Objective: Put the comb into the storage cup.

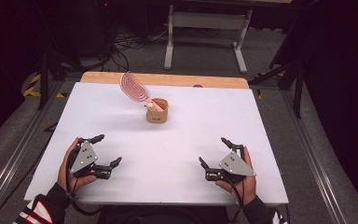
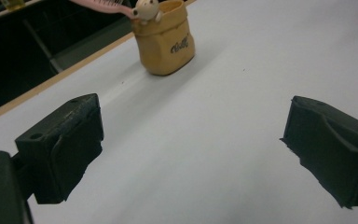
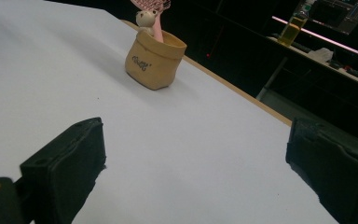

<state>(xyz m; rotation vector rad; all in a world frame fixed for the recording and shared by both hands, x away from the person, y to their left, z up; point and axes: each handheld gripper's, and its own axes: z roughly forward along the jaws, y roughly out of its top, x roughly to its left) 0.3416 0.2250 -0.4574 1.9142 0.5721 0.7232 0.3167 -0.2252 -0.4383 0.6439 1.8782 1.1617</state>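
Two grippers: we see the left gripper [image 1: 106, 151] and right gripper [image 1: 213, 151] resting on the table [image 1: 270, 140], jaws spread wide, empty.
Position: both sit well short of the cup [image 1: 157, 111], one to each side.
Brush location: pink hairbrush [image 1: 137, 89] stands handle-down in the cup.
Axis: long axis tilts up and left from the cup, head uppermost.
Handling, our estimate: light, stiff plastic; cup tips easily.
Hold: neck just above the cup rim.
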